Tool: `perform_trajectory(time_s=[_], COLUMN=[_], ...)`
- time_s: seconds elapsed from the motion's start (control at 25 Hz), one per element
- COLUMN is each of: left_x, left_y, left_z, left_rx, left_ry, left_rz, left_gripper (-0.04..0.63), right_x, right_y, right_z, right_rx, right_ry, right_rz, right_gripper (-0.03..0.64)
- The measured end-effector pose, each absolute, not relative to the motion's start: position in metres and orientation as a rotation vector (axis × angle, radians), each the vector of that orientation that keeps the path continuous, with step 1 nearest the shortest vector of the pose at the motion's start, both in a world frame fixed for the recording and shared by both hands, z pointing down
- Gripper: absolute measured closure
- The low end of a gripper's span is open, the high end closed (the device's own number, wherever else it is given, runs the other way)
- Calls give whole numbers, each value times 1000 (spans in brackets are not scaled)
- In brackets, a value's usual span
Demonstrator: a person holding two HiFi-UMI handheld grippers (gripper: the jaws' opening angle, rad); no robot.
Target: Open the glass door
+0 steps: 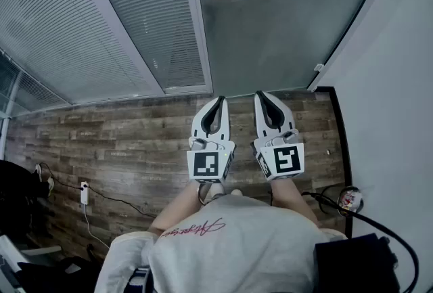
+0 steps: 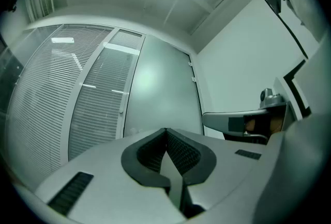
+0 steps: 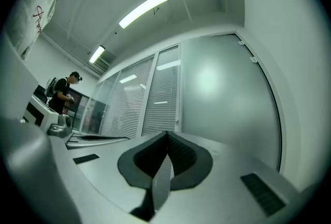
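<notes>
Glass door (image 1: pixel 284 21) stands closed ahead of me between the slatted partition (image 1: pixel 88 28) and the white wall (image 1: pixel 399 95), well clear of left gripper (image 1: pixel 218 103) and right gripper (image 1: pixel 264 98), both with jaws together on nothing; I judge I must approach its partition-side edge, opposite the hinges (image 3: pixel 240 42), before pushing.

The frosted glass door (image 1: pixel 284 21) was shut, standing upright on the far side, pretty much just a plain grey-green pane.
</notes>
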State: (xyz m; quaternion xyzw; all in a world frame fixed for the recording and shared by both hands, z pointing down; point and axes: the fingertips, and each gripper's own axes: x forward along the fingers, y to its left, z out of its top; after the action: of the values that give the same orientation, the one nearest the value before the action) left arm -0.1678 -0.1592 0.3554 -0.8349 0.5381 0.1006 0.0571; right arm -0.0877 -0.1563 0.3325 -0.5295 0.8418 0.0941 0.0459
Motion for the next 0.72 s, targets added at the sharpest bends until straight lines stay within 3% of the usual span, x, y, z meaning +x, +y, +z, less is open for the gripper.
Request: perform_trajectory(time_s=[0.72], left_x=[-172], left_y=[-162], left_z=[357], left_rx=[-2534], left_ry=[1670], left_rz=[307], left_gripper=[588], right_x=[-92], right_y=[-158], right_z=[329], right_rx=[-1590], right_ry=[2557], right_rz=[318], right_gripper=[604])
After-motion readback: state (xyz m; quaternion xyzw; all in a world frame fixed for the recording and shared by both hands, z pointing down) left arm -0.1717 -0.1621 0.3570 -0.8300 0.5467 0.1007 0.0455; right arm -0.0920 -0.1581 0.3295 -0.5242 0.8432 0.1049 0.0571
